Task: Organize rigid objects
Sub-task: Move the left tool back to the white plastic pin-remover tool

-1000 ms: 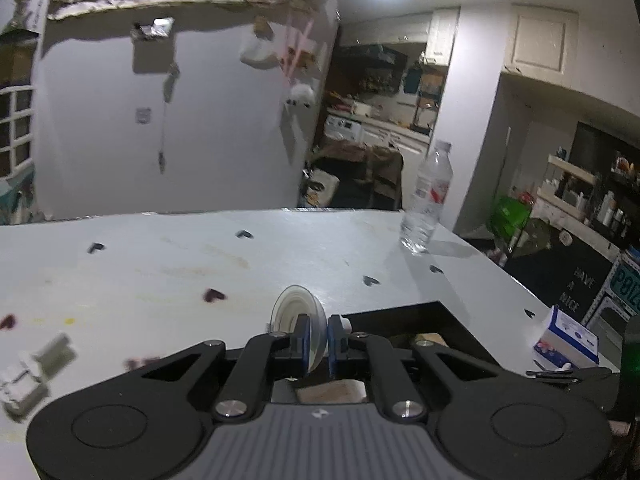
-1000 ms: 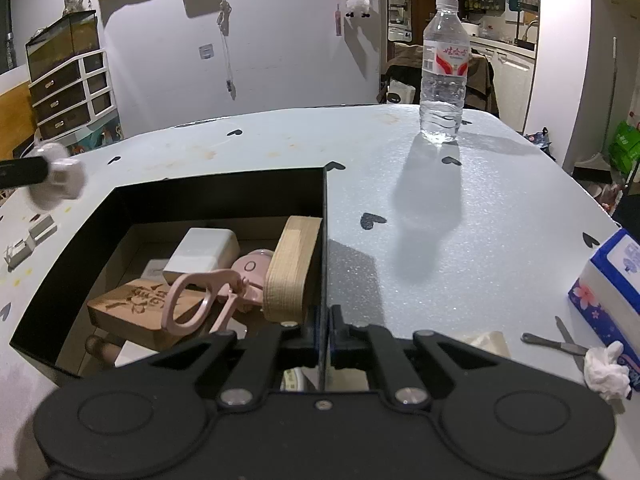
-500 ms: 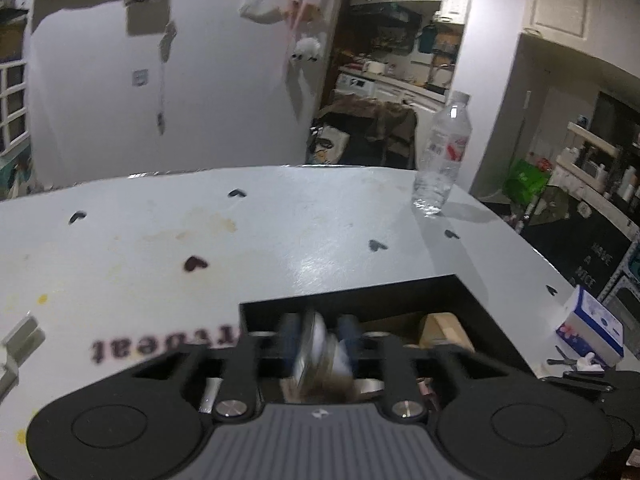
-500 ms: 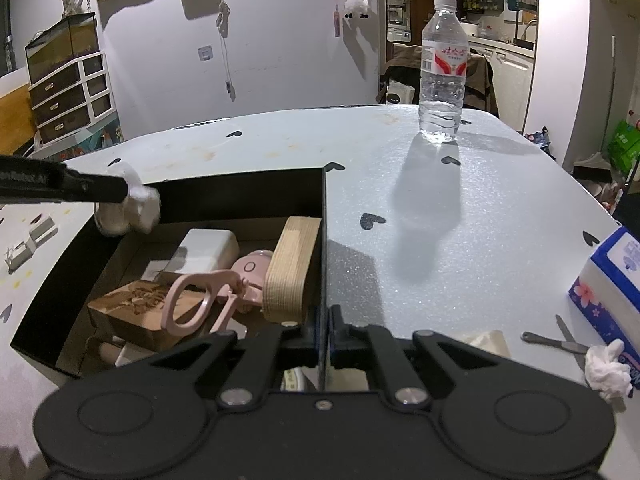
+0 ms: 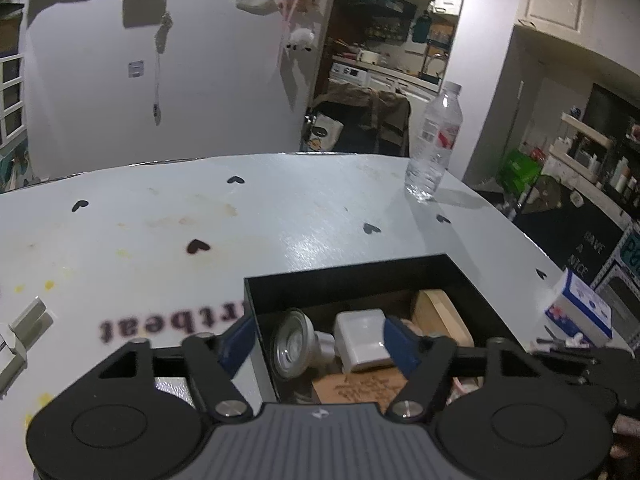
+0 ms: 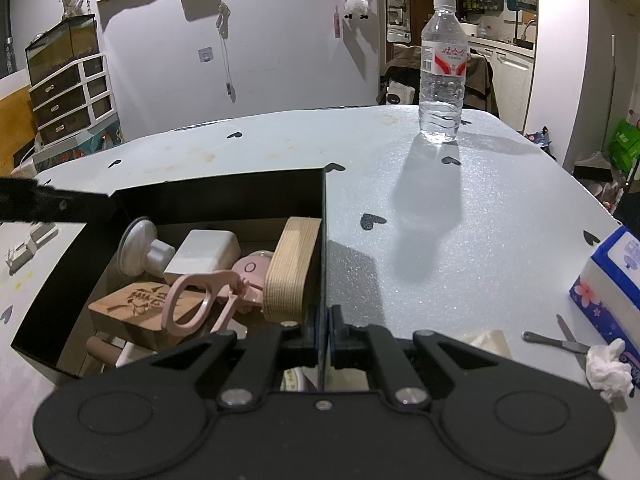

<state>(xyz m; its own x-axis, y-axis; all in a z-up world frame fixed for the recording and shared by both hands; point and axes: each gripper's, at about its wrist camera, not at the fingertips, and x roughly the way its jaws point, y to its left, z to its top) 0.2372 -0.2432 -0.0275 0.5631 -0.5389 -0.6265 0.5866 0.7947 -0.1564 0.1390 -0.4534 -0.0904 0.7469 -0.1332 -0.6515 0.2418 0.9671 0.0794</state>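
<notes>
suction cup [image 6: 138, 246] tilted, inside black box [image 6: 224, 200]

Dim room, hard shadows, perhaps slightly blurred.

My matt black plastic claw [image 6: 324, 336] pinches the box's [image 6: 224, 196] matt black wall; inside lie pale wood blocks [image 6: 292, 268], glossy white plastic; the tabletop [image 6: 460, 240] glitters.

The left gripper [image 5: 320, 342] hangs over the near-left corner of the box [image 5: 344, 280], its blue-padded fingers [image 5: 398, 344] spread wide with nothing between them; one finger is outside the box's left wall, the other above its inside. The right gripper [image 6: 324, 334] sits at the box's right wall [image 6: 323, 240], fingers closed tight on that thin wall's near end.
</notes>
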